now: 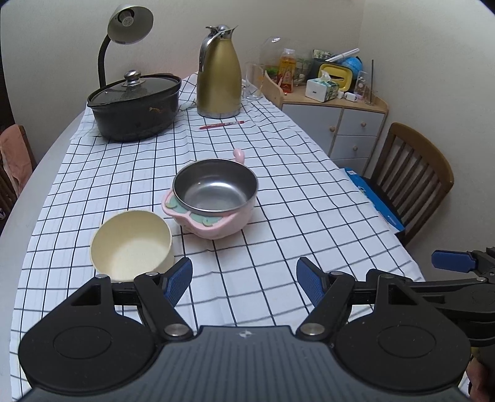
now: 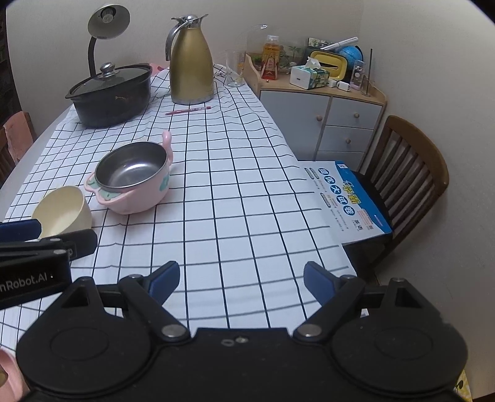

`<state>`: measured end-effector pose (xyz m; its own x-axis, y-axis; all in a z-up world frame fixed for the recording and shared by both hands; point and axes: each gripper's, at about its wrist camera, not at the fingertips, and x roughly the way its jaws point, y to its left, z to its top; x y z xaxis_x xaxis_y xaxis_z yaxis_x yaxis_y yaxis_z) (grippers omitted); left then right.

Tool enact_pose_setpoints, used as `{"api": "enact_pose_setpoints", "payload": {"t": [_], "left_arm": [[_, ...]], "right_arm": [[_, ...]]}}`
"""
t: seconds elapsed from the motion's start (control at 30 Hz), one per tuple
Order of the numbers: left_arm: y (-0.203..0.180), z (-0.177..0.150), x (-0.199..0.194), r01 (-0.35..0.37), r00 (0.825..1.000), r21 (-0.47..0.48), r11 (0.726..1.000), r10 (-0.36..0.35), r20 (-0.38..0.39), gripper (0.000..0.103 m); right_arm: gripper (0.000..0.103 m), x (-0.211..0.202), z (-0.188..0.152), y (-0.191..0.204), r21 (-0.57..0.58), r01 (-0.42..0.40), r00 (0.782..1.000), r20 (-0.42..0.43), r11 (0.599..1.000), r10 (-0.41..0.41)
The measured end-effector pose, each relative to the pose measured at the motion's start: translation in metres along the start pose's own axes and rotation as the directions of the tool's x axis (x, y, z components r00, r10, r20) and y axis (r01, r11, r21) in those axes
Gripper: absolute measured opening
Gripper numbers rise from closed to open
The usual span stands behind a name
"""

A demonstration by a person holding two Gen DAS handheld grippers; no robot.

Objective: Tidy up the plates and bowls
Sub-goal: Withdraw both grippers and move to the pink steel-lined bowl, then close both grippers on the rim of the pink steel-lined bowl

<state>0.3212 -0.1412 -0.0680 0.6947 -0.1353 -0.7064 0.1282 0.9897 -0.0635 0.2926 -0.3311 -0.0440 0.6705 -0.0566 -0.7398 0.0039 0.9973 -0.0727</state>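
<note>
A cream bowl (image 1: 131,245) sits on the checked tablecloth, just beyond the left finger of my left gripper (image 1: 244,280). Behind it, to its right, stands a pink bowl with a steel liner (image 1: 213,198). My left gripper is open and empty above the cloth. My right gripper (image 2: 241,283) is open and empty, to the right of the left one. In the right wrist view the cream bowl (image 2: 63,210) and the pink bowl (image 2: 133,177) lie to the far left.
A black lidded pot (image 1: 134,105), a gold thermos jug (image 1: 219,74), a desk lamp (image 1: 128,24) and a red pen (image 1: 221,124) are at the table's far end. A wooden chair (image 2: 402,173) with a blue book (image 2: 349,201) stands at the right edge.
</note>
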Motion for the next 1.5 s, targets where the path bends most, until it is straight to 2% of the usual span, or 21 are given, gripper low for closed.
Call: {"api": "enact_pose_setpoints", "payload": {"t": [0.43, 0.87, 1.23, 1.5], "left_arm": [[0.023, 0.048, 0.048, -0.042, 0.999, -0.007, 0.999, 0.042, 0.003, 0.074], [0.049, 0.093, 0.105, -0.105, 0.994, -0.017, 0.994, 0.104, -0.038, 0.074], [0.066, 0.109, 0.153, -0.141, 0.985, -0.023, 0.990, 0.138, -0.108, 0.074], [0.074, 0.110, 0.181, -0.152, 0.977, -0.038, 0.988, 0.144, -0.155, 0.073]], "right_arm": [[0.087, 0.044, 0.041, 0.011, -0.032, -0.022, 1.000, 0.000, 0.999, 0.022], [0.085, 0.091, 0.087, 0.032, -0.031, -0.068, 0.998, 0.003, 0.997, 0.068], [0.084, 0.139, 0.107, 0.056, 0.004, -0.097, 0.994, -0.052, 0.995, 0.097], [0.073, 0.163, 0.111, 0.070, 0.000, -0.108, 0.990, -0.095, 0.994, 0.107]]}}
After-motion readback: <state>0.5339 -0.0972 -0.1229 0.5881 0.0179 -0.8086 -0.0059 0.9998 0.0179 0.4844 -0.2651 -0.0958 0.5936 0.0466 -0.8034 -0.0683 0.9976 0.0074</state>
